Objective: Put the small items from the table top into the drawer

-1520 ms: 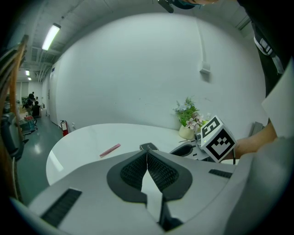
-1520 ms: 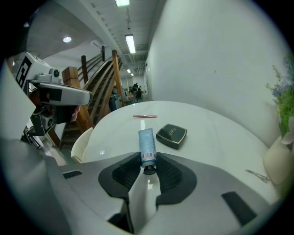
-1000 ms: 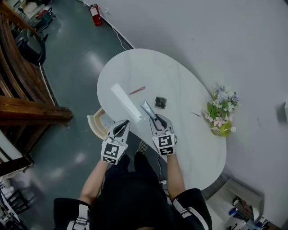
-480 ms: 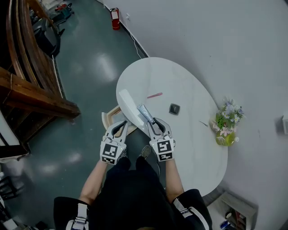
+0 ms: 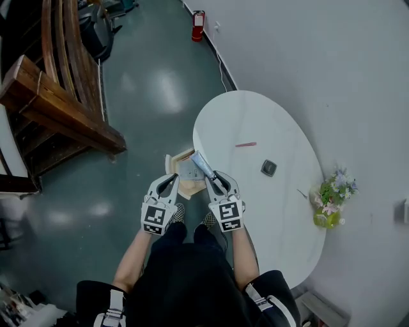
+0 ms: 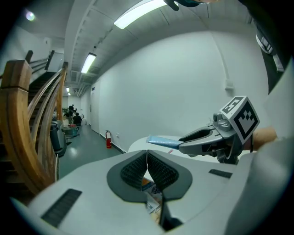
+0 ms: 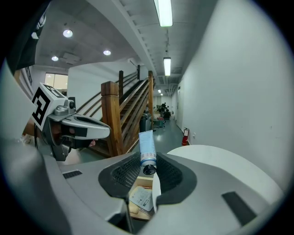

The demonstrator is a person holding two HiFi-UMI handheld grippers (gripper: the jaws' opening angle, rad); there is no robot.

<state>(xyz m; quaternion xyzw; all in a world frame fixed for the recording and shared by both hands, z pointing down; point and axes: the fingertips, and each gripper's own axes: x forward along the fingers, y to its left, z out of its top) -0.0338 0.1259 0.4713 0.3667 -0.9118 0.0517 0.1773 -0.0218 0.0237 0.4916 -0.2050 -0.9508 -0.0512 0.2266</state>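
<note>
My right gripper (image 5: 214, 177) is shut on a pale blue tube (image 5: 202, 164), gripping it near its dark cap, and the tube sticks out ahead over the open wooden drawer (image 5: 171, 163). In the right gripper view the tube (image 7: 147, 148) stands between the pads, with the drawer (image 7: 146, 182) and some papers below. My left gripper (image 5: 167, 184) is shut and empty, beside the right one; its pads (image 6: 138, 169) meet. A pink pen (image 5: 246, 144) and a small dark square item (image 5: 269, 168) lie on the white oval table (image 5: 230, 115).
A vase of flowers (image 5: 330, 199) stands at the table's right edge, with a small thin object (image 5: 301, 193) near it. A wooden staircase (image 5: 57, 96) rises at the left. A red fire extinguisher (image 5: 198, 17) stands by the far wall.
Both grippers have moved left off the table top to the open drawer, the right one carrying the tube. The table and its items now lie to the right.
</note>
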